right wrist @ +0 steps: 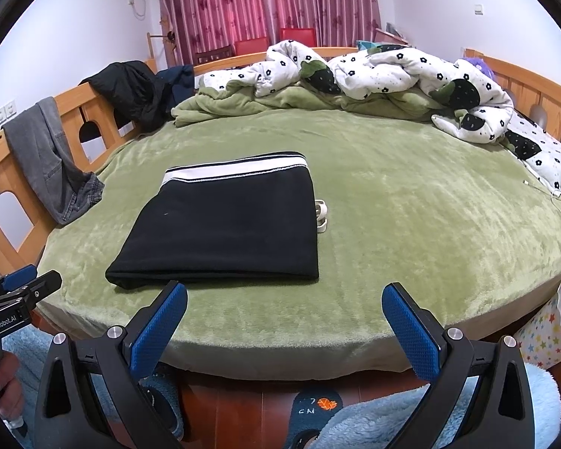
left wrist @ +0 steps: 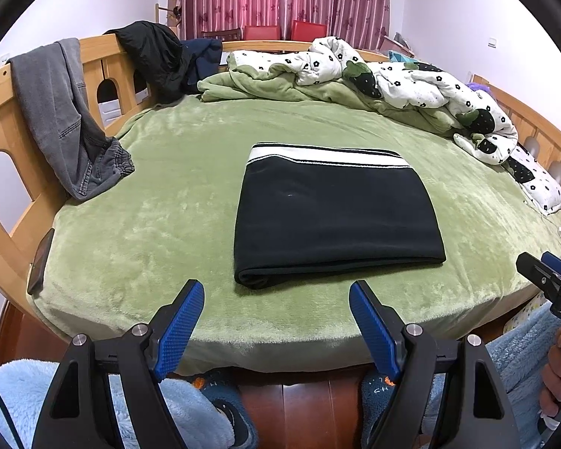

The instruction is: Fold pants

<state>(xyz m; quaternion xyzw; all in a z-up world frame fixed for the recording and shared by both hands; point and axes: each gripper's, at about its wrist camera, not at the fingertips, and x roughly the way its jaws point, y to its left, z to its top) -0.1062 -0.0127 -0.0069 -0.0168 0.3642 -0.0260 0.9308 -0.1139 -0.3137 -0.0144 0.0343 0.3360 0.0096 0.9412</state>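
Note:
Black pants [left wrist: 336, 217] with a white-striped waistband lie folded into a flat rectangle on the green bed cover [left wrist: 149, 224], waistband on the far side. My left gripper [left wrist: 276, 292] hovers open just short of their near folded edge, with nothing between its blue pads. In the right wrist view the same pants [right wrist: 224, 232] sit left of centre. My right gripper [right wrist: 285, 292] is open over the bed's front edge, to the right of the pants' near corner, and touches nothing. Each gripper shows at the other view's margin: the right gripper [left wrist: 535, 262] and the left gripper [right wrist: 43, 277].
Grey jeans [left wrist: 63, 119] and a black jacket [left wrist: 153, 56] hang over the wooden rail on the left. A crumpled flower-print quilt [left wrist: 392, 82] fills the far side and right. A small white object [right wrist: 321, 217] lies by the pants' right edge. A phone [left wrist: 41, 262] rests at the left edge, a star-patterned bin [right wrist: 553, 325] at the right.

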